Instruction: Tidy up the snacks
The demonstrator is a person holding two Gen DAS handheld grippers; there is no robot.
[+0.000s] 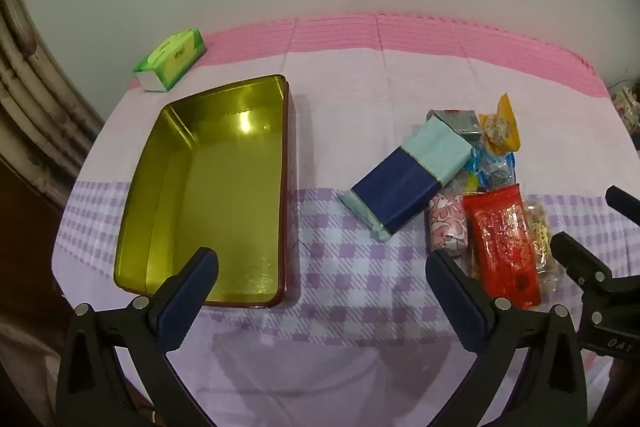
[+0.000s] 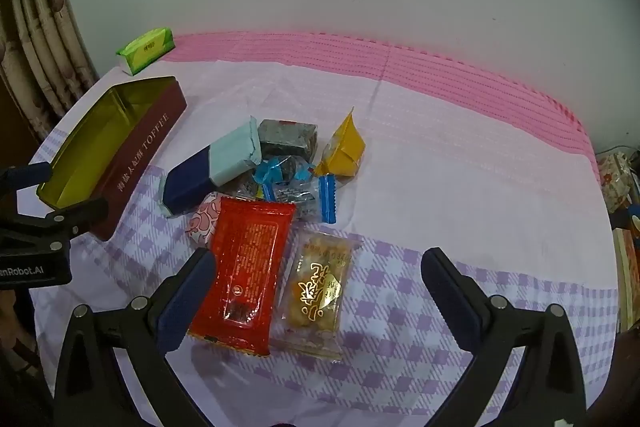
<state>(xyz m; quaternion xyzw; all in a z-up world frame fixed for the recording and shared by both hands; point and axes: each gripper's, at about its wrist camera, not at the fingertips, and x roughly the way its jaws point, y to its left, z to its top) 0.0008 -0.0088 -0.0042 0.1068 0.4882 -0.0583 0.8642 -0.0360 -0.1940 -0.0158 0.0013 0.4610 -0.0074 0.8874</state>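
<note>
Left tongs (image 1: 322, 291) over tin (image 1: 208, 187), TOFFEE lettering (image 2: 154, 141) right view only

Table (image 1: 420, 75) is covered by pink-lilac cloth; tin (image 1: 208, 187), tissue pack (image 1: 172, 61), snack pile (image 2: 276, 195) (loosely heaped) are rested on it.

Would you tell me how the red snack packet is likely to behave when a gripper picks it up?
The red snack packet looks glossy, so it may slip between pads. It lies flat and thin, so probably light and floppy, sagging if gripped at one end. It overlaps the pink-patterned packet, which might shift.
</note>
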